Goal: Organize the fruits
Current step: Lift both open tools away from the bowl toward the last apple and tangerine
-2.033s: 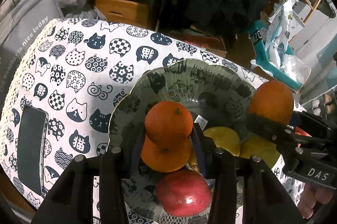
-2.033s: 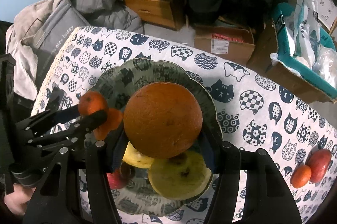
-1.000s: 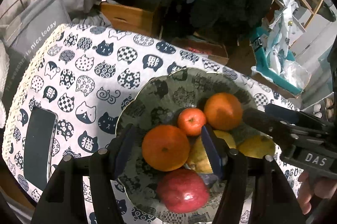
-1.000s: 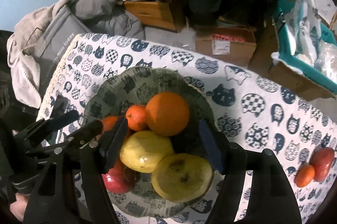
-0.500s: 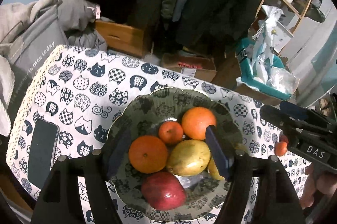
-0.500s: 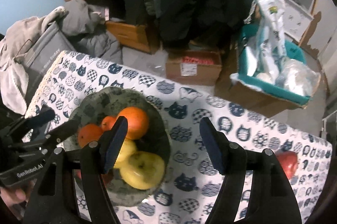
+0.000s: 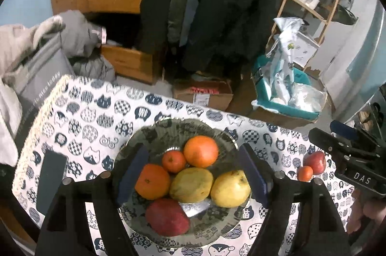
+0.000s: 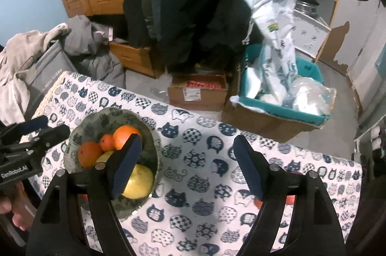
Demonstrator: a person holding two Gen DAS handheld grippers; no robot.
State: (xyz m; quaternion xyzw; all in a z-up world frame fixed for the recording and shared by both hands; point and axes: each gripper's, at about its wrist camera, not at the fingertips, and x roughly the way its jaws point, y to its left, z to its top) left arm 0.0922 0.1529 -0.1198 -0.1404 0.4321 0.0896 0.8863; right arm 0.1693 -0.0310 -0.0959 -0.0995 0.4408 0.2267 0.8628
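I count six fruits already in the bowl (image 7: 135, 145) on the cat-print tablecloth (image 7: 96, 116): a large orange (image 7: 201, 151), a small tangerine (image 7: 173, 161), another orange (image 7: 152, 181), two yellow fruits (image 7: 230, 188) side by side and a red apple (image 7: 167, 217) nearest me. Left to move, I judge: a red apple (image 7: 314, 162) and a small orange fruit (image 7: 305, 173) touching it, well apart on the cloth. My left gripper (image 7: 193, 174) and right gripper (image 8: 185, 164) are both opening, nothing between their jaws.
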